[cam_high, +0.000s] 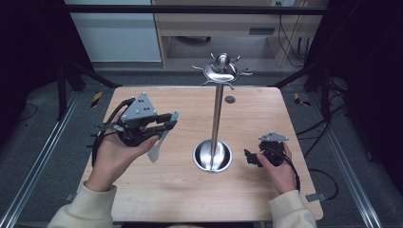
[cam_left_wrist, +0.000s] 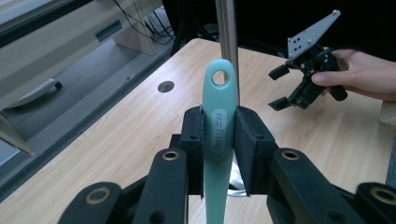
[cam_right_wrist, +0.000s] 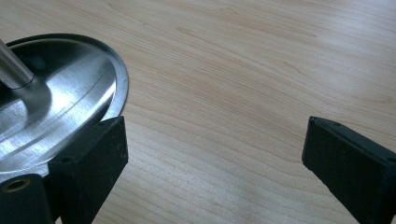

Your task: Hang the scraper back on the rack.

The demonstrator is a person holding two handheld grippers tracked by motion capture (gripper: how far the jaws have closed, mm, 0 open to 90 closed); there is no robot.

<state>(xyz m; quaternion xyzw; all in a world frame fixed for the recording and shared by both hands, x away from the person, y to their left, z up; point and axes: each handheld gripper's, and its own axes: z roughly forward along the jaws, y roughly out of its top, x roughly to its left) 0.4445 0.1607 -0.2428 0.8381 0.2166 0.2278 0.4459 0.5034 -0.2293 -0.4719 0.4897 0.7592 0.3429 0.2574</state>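
Note:
My left gripper [cam_high: 167, 124] is held above the table's left side, shut on a teal-handled utensil [cam_high: 161, 137] whose pale blade hangs down toward the wood. In the left gripper view the teal handle [cam_left_wrist: 218, 126] stands upright, pinched between the pads [cam_left_wrist: 194, 140], its hanging hole at the top. A steel stand [cam_high: 217, 114] with hooked arms at its top [cam_high: 221, 71] rises from a round base [cam_high: 212, 156] at the table's middle. My right gripper [cam_high: 251, 157] rests low at the right, open, with bare wood between its pads [cam_right_wrist: 93, 158] and the stand's base [cam_right_wrist: 60, 102] beside them.
The wooden table [cam_high: 190, 190] has a small dark round grommet [cam_high: 230, 99] behind the stand. Metal rails run along both sides of the table. A shelf unit and cables stand beyond the far edge.

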